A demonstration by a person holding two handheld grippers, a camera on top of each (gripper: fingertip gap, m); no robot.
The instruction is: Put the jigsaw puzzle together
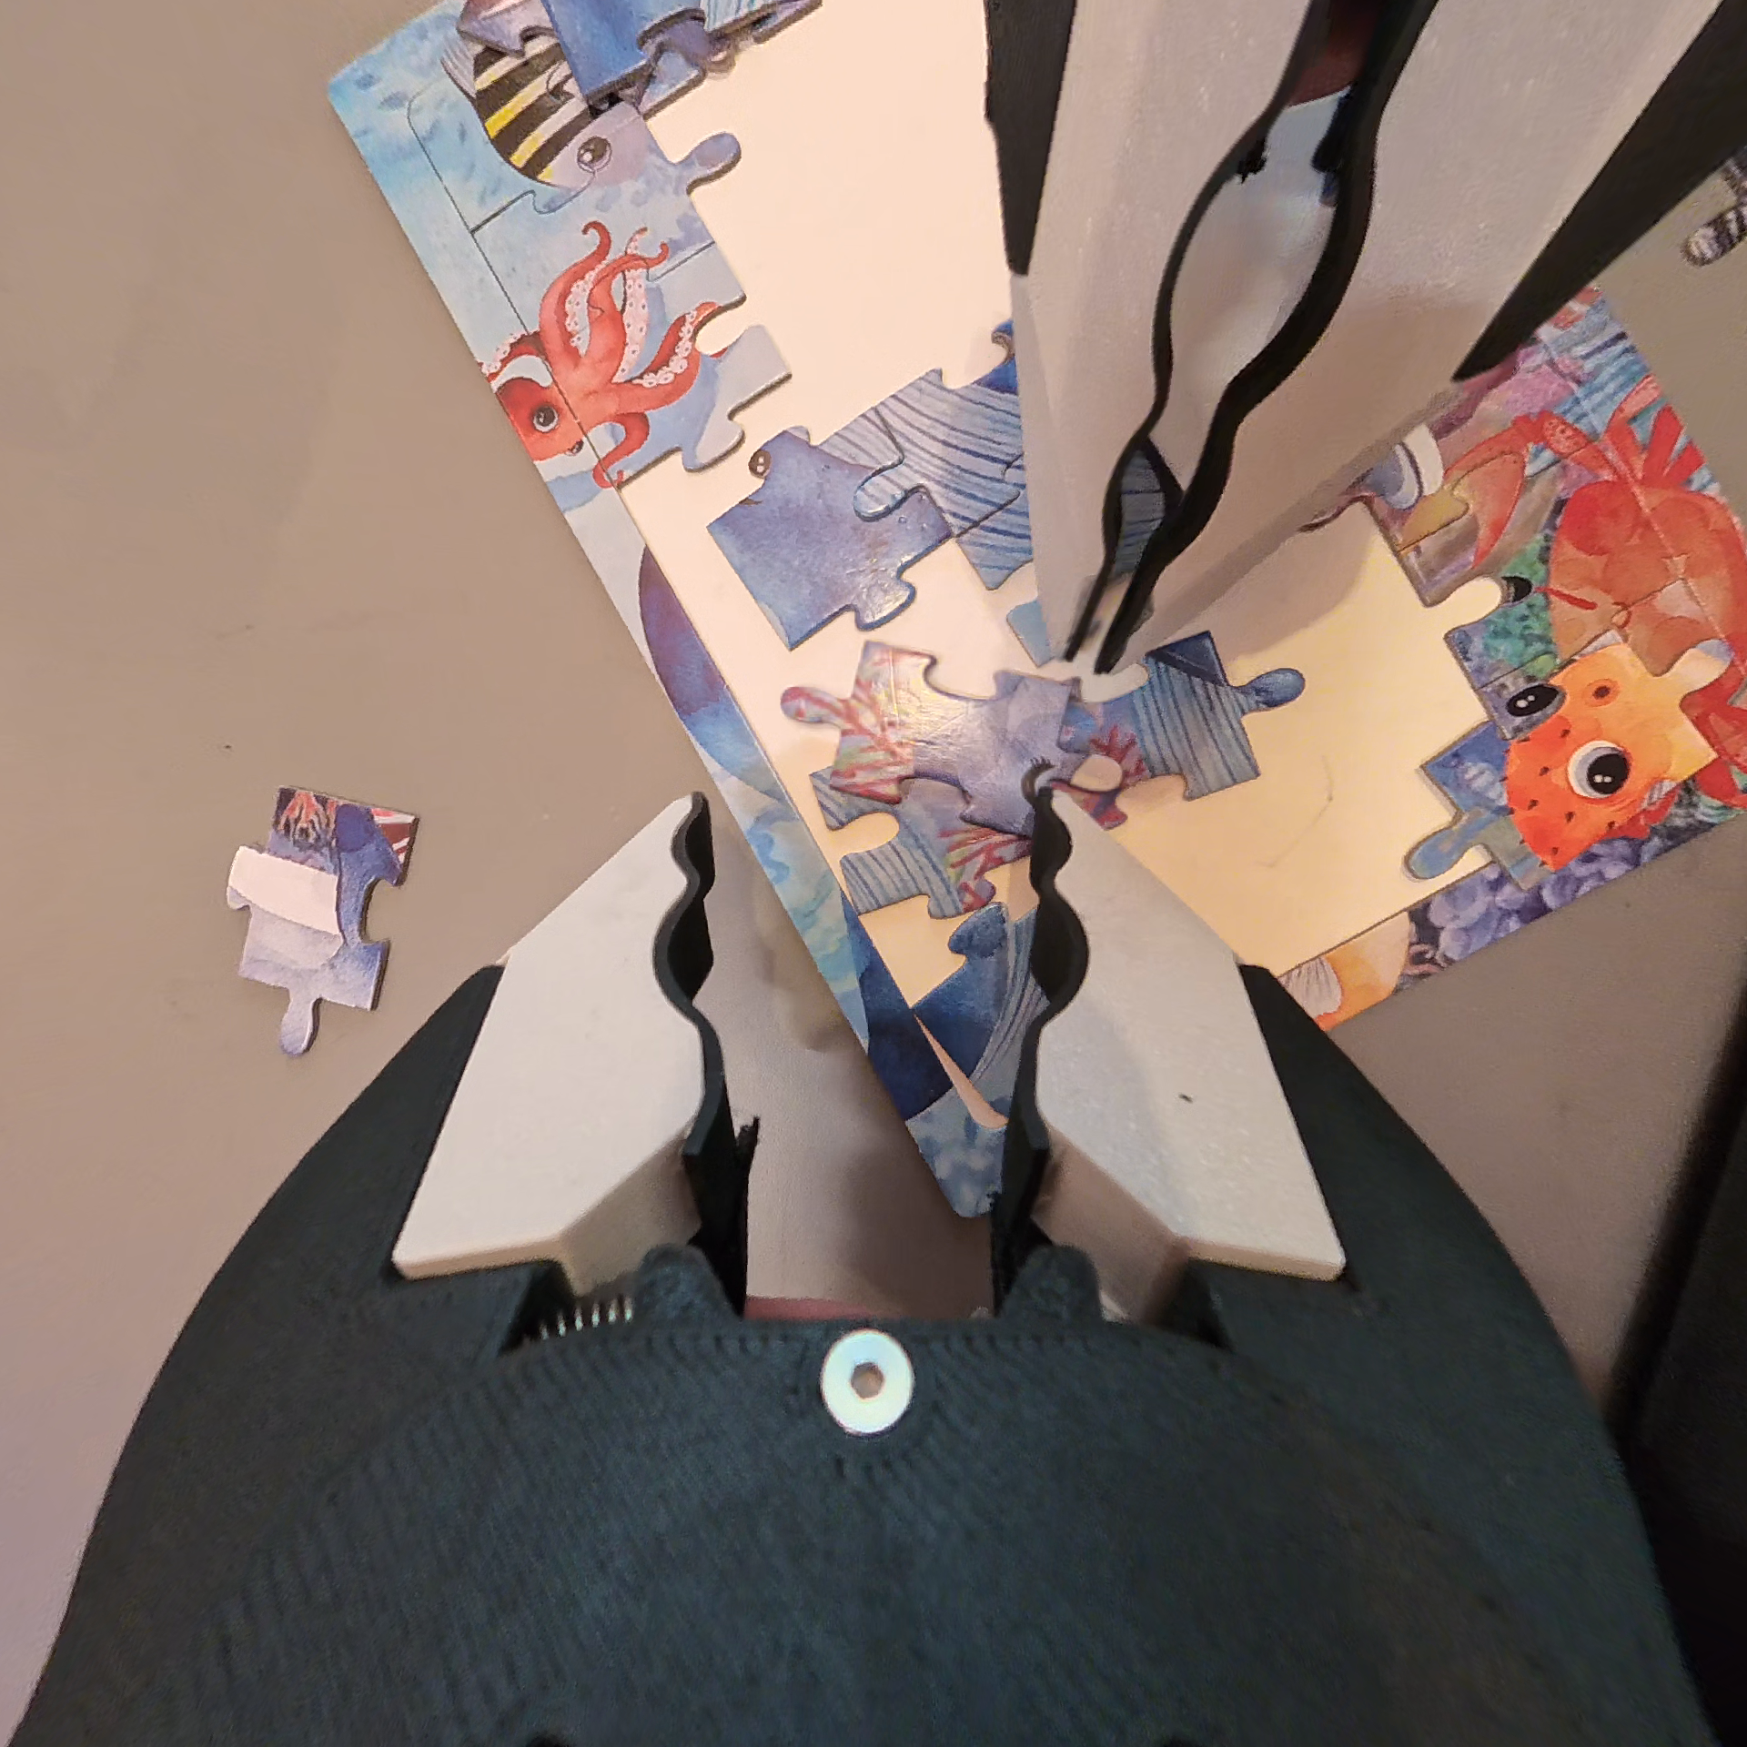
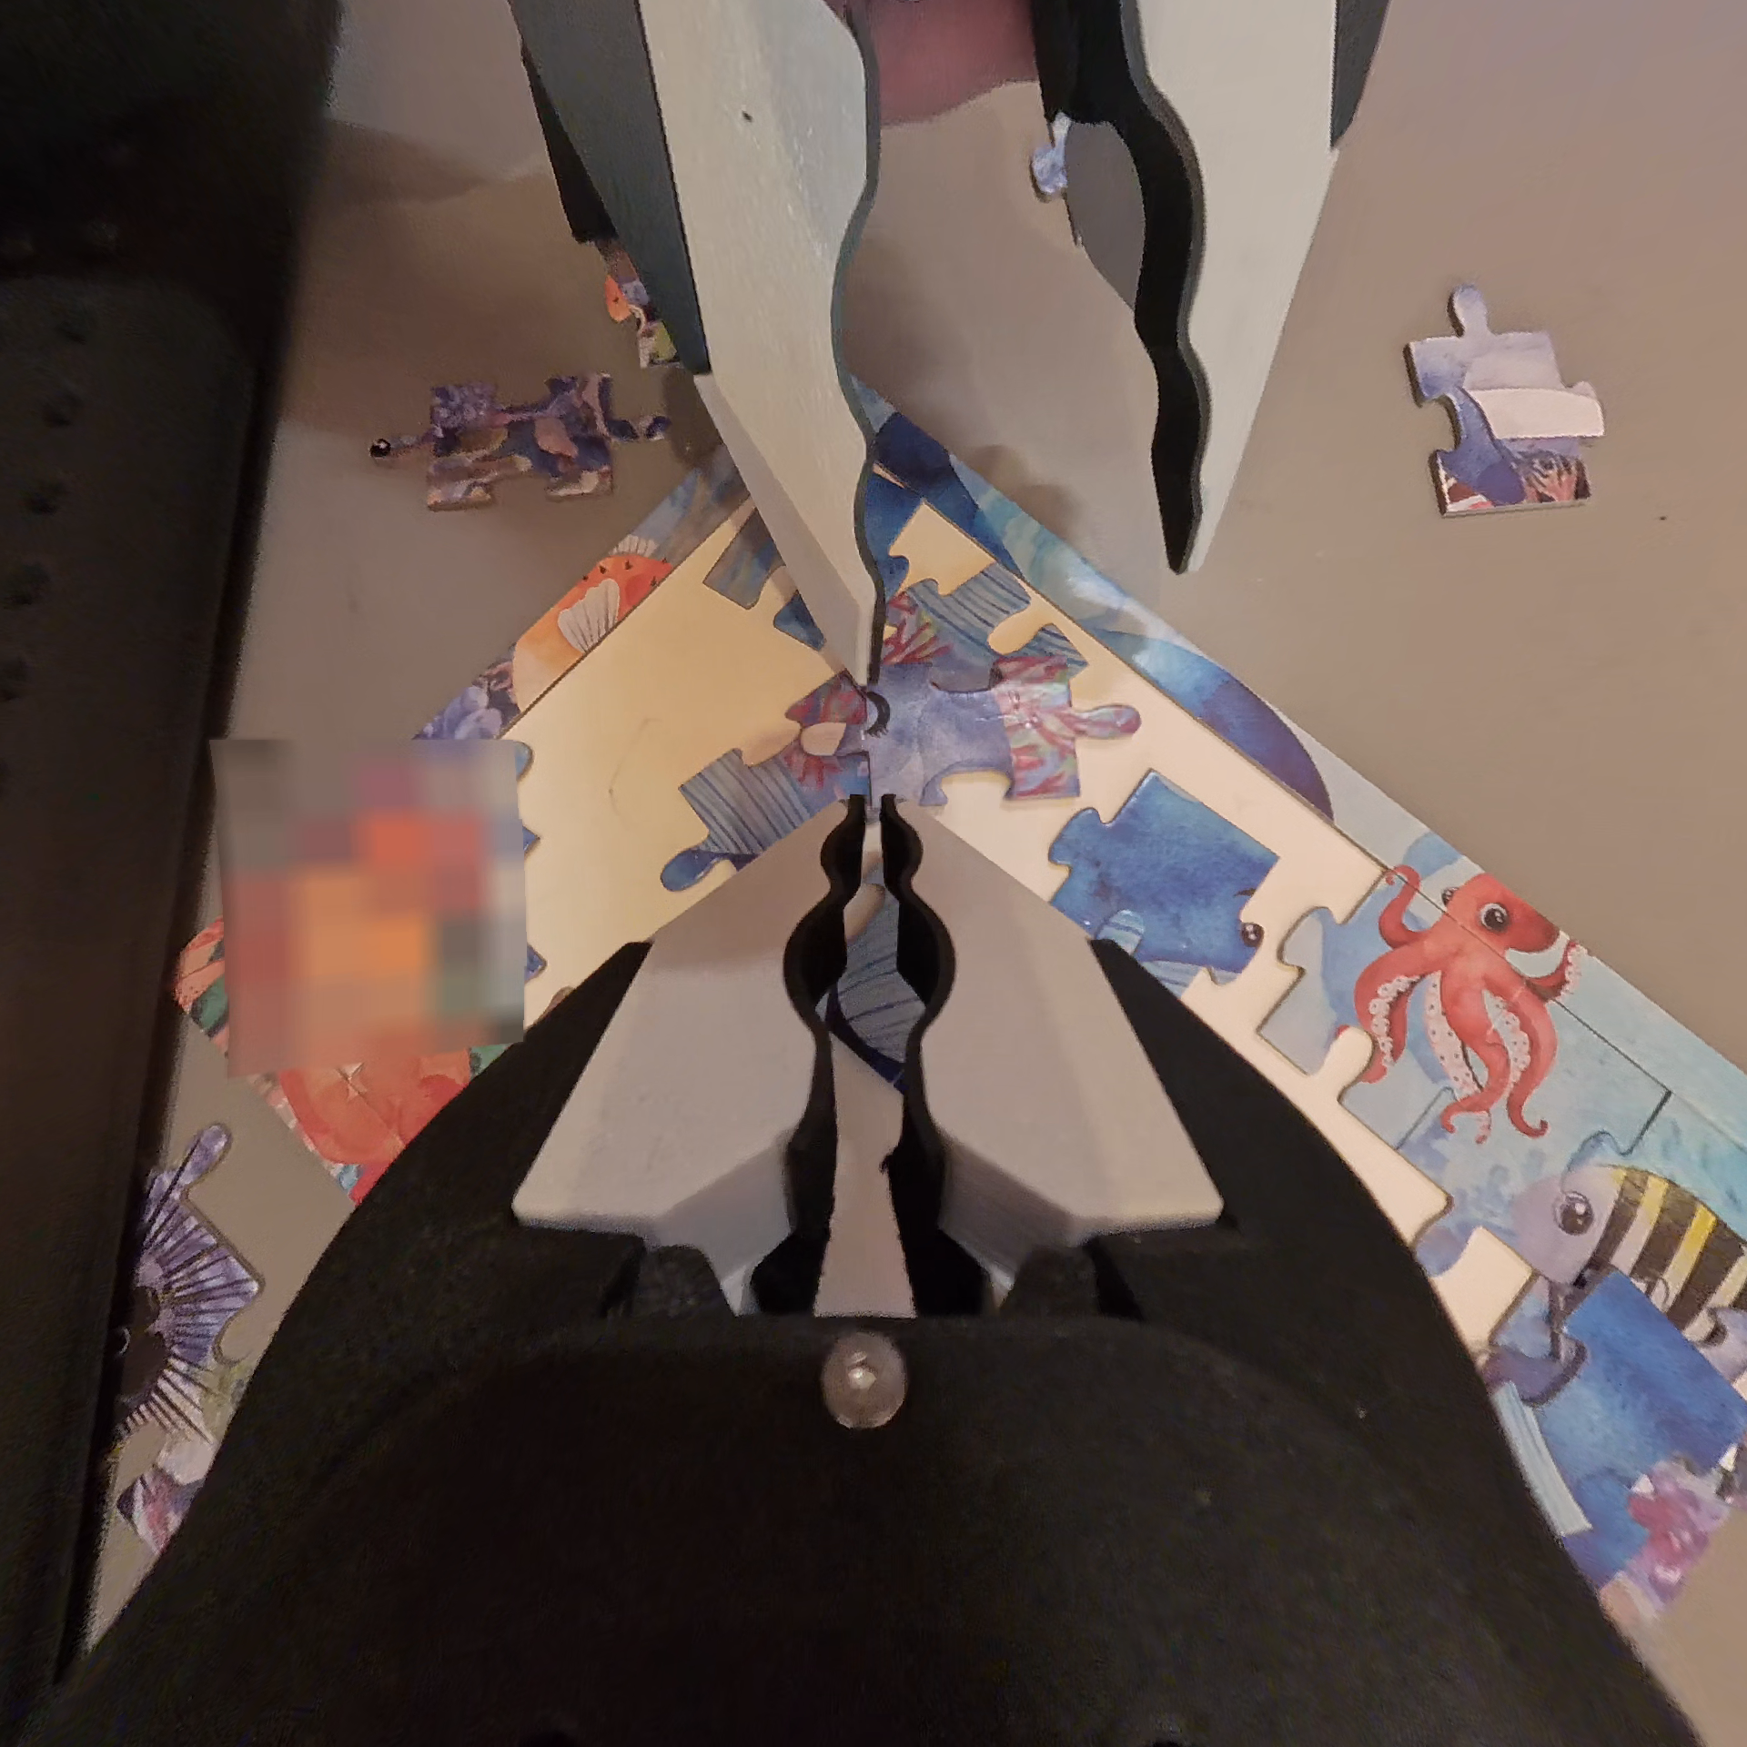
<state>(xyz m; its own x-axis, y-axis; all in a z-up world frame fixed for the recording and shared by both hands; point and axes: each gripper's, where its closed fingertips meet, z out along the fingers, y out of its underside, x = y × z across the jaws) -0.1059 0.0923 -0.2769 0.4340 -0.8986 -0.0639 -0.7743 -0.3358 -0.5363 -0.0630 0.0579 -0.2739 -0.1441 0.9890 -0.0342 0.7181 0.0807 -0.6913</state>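
The puzzle tray (image 1: 851,236) has a blue sea border and a cream base, and lies on a grey-brown table. A coral-and-blue piece (image 1: 974,747) lies loose near its middle; it also shows in the right wrist view (image 2: 955,737). My left gripper (image 1: 870,804) is open, with its right fingertip (image 1: 1040,799) touching that piece. My right gripper (image 2: 872,804) is shut, tips down at the piece's opposite edge with nothing seen between them. It comes in from above in the left wrist view (image 1: 1087,662). The open left gripper (image 2: 1026,614) shows in the right wrist view.
Octopus pieces (image 1: 596,350) and a blue whale piece (image 1: 813,539) sit in the tray, with orange fish and crab pieces (image 1: 1607,662) at its right. A loose piece (image 1: 312,908) lies left of the tray, and others (image 2: 520,440) beside it. A dark object (image 2: 95,662) borders the table.
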